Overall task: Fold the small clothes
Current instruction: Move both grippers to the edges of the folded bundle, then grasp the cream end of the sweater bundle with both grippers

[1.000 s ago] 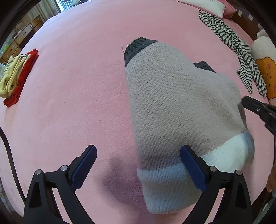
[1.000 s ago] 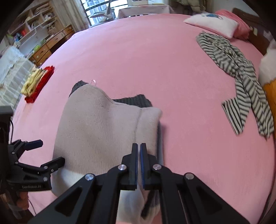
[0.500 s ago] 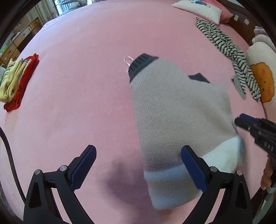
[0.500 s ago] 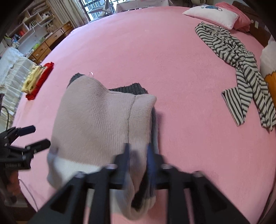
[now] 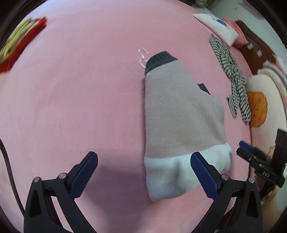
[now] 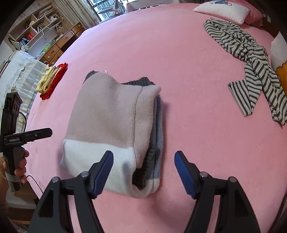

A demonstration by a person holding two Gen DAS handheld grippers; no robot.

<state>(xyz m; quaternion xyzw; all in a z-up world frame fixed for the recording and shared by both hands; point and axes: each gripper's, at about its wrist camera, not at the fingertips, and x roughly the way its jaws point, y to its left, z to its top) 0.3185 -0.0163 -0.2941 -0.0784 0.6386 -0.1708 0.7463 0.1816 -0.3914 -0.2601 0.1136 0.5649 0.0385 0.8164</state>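
R gripper (image 6: 143, 172) is released, jaws spread wide w/ nothing between the blue pads; it hangs over the near edge of the bed (image 6: 179, 53), its left pad over the white hem of the folded sweater (image 6: 111, 125), right pad over bare pink cover. L gripper (image 5: 143, 175) is also released, jaws wide apart, empty; its right pad overlaps the sweater's white band in the L wrist view, left pad over bare cover. In the R wrist view the L gripper (image 6: 43, 133) shows side-on at the bed's left edge, gripped by a hand (image 6: 20, 164), just beside the sweater, not touching it.

Sweater (image 5: 179, 121) lies flat near the bed's near edge, folded into a compact block: beige top layer, white band at the near end, dark grey ribbed layers stacked under it on the right side, dark cuff pointing toward the far edge. A clear plastic hook (image 5: 143, 56) sits touching the cuff end.

Well apart: striped garment (image 6: 251, 59), crumpled, toward the far right corner; white pillow (image 6: 222, 10) at the far edge beyond it. Small yellow/red folded pile (image 6: 52, 80) at the left edge. Plush toy w/ orange patch (image 5: 258, 109) at the right edge. Drawers & shelves (image 6: 44, 35) stand beyond the bed's far left corner.
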